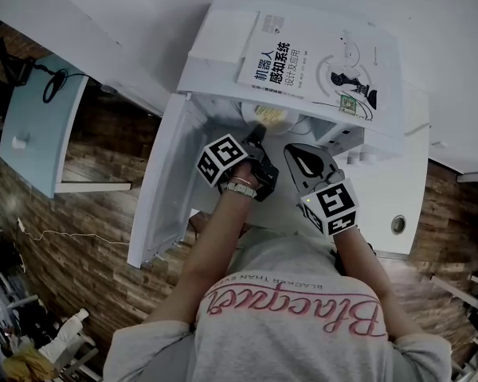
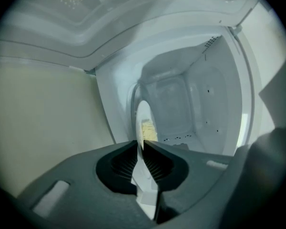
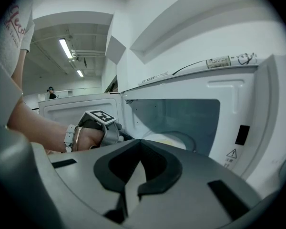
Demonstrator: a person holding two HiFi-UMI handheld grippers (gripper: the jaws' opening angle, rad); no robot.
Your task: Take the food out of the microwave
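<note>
While one plate [image 2: 144, 112] of food [image 2: 148, 130] sits in the open microwave [image 1: 215, 66], the left tongs [image 2: 142, 143] pinch the plate's rim.

One white microwave stands on the white worktop [image 1: 414, 173], with its single door [image 1: 161, 185] swung open at the left side and one book [image 1: 319, 62] lying flat on its top. The one white plate, carrying one pale yellow heap of food, rests on the cavity floor near the front edge. Two tongs show, each bearing one marker cube [image 1: 221, 159]. The left tongs reach in through the opening and are clamped on the plate's near rim. The right tongs [image 3: 140, 142] hang just outside the opening, pressed together with nothing between them.
</note>
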